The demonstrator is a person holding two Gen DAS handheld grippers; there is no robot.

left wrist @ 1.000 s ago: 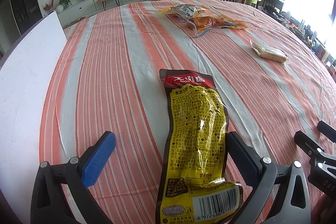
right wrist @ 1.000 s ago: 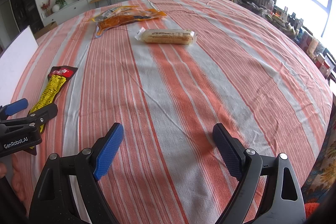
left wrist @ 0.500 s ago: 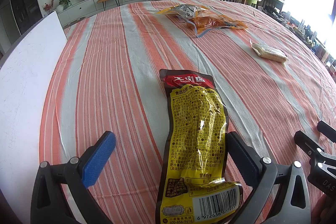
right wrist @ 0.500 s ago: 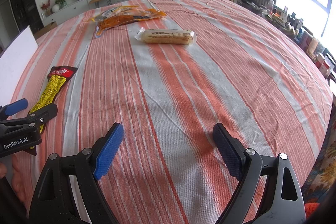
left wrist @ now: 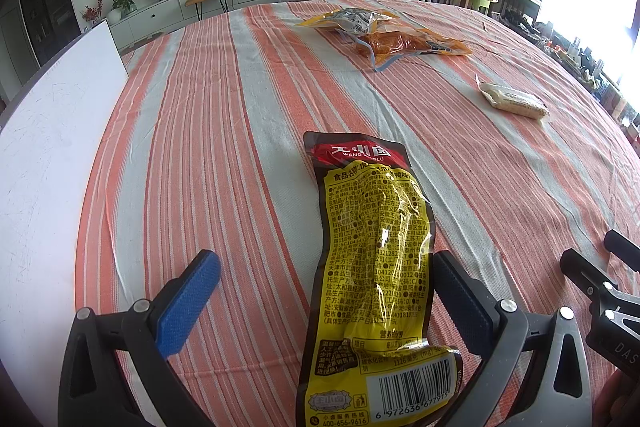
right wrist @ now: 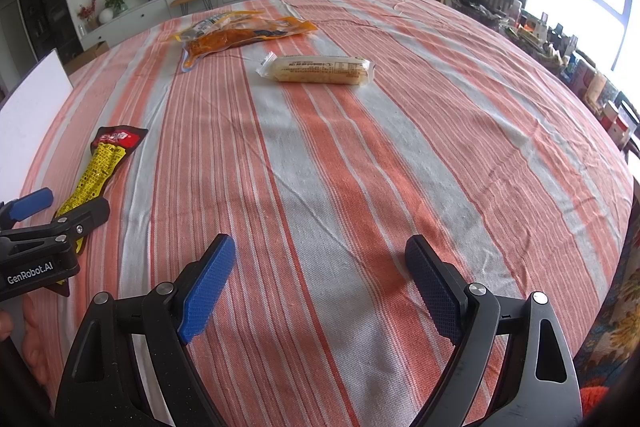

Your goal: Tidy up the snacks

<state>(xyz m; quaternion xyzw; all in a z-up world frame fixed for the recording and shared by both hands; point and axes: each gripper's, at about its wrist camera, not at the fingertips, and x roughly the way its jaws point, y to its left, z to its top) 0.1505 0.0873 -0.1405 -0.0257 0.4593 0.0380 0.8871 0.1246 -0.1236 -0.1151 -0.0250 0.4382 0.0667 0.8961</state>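
A yellow and red snack packet (left wrist: 376, 267) lies flat on the striped cloth between the open fingers of my left gripper (left wrist: 324, 279), nearer the right finger. It also shows in the right wrist view (right wrist: 100, 167). My right gripper (right wrist: 320, 267) is open and empty over bare cloth. A pale wrapped bar (right wrist: 320, 69) lies ahead of it, also seen in the left wrist view (left wrist: 514, 101). Two orange and yellow packets (left wrist: 384, 31) lie overlapping at the far side, also in the right wrist view (right wrist: 236, 33).
A round table carries the orange and grey striped cloth (right wrist: 400, 155). A white board (left wrist: 44, 147) lies along its left edge. The right gripper's fingers show at the right of the left wrist view (left wrist: 600, 279). Chairs, a TV stand and shelves stand beyond the table.
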